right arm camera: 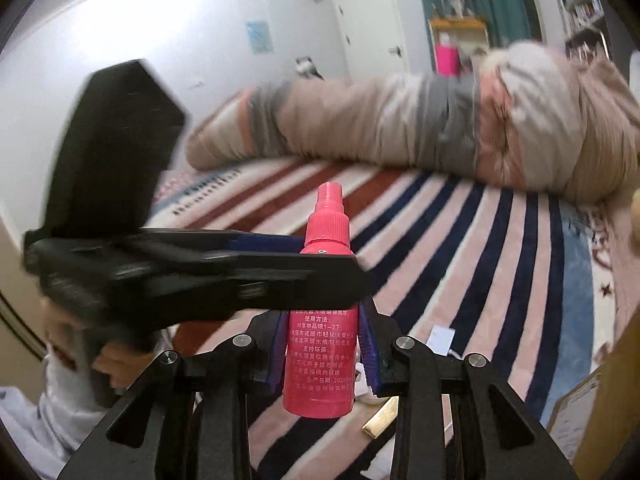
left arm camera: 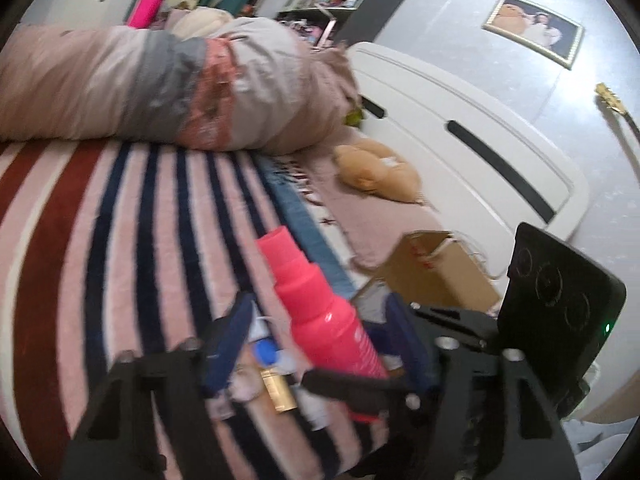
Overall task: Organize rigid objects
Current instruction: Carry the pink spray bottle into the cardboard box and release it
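A pink spray bottle (right arm camera: 320,344) with red printed text is held upright above the striped blanket (right arm camera: 460,248). My right gripper (right arm camera: 322,344) is shut on the bottle's lower body. My left gripper (left arm camera: 316,344) has its blue fingers (left arm camera: 224,344) spread around the same pink bottle (left arm camera: 324,312) at its upper body; in the right wrist view it crosses in front of the bottle's shoulder. A gold tube (left arm camera: 278,394) and a small white bottle with a blue cap (left arm camera: 264,350) lie on the blanket beneath.
A rolled quilt (left arm camera: 140,88) lies across the far side of the bed. A brown cardboard box (left arm camera: 436,272) stands by the white headboard (left arm camera: 460,140). A plush toy (left arm camera: 376,172) lies near it. A gold item (right arm camera: 380,420) lies under the right gripper.
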Action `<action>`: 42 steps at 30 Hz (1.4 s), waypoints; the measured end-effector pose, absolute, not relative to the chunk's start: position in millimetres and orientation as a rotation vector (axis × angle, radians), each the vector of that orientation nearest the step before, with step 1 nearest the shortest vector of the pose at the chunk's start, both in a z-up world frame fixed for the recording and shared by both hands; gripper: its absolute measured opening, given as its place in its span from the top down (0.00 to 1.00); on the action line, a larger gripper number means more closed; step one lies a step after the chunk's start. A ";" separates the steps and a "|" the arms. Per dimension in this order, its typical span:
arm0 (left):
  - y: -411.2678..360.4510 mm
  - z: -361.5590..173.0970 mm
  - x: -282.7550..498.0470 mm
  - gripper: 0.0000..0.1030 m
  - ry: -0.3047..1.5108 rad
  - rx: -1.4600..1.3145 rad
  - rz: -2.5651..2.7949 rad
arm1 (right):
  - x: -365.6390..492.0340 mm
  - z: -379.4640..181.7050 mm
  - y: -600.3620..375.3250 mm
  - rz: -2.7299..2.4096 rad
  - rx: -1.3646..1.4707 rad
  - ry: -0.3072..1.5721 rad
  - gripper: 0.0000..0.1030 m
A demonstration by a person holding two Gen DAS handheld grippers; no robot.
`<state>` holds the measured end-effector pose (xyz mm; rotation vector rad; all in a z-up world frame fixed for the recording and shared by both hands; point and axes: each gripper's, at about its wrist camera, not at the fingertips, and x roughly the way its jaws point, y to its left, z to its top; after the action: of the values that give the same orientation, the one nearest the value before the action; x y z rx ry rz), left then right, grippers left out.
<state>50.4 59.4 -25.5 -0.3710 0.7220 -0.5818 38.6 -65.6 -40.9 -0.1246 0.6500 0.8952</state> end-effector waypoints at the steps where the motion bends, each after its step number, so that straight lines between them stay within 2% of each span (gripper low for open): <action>1: 54.3 -21.3 49.9 0.60 0.716 -0.370 -0.595 | 35.2 -37.8 -72.7 0.897 -0.123 0.640 0.74; 2: 47.9 -16.3 48.8 0.69 0.707 -0.362 -0.608 | 32.8 -34.0 -79.6 0.891 -0.119 0.633 0.74; 3: 39.3 -9.9 47.1 0.72 0.697 -0.341 -0.618 | 31.1 -31.4 -87.1 0.880 -0.112 0.636 0.74; 13: -65.3 37.0 47.8 0.72 0.648 -0.159 -0.669 | 24.1 -4.1 -183.4 0.783 -0.050 0.556 0.74; 24: -168.6 32.9 69.3 0.72 0.718 -0.028 -0.762 | 30.7 -12.5 -284.5 0.630 0.023 0.547 0.74; 40: -198.4 10.1 84.6 0.72 0.799 0.052 -0.741 | 42.9 -38.5 -306.2 0.611 0.050 0.660 0.73; 42: -197.0 10.2 84.8 0.67 0.797 0.056 -0.726 | 45.4 -40.7 -305.2 0.600 0.050 0.679 0.72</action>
<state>84.8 -197.0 10.2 0.0558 0.7965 -0.7258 45.4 -305.2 -40.7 0.0499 0.6789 0.5996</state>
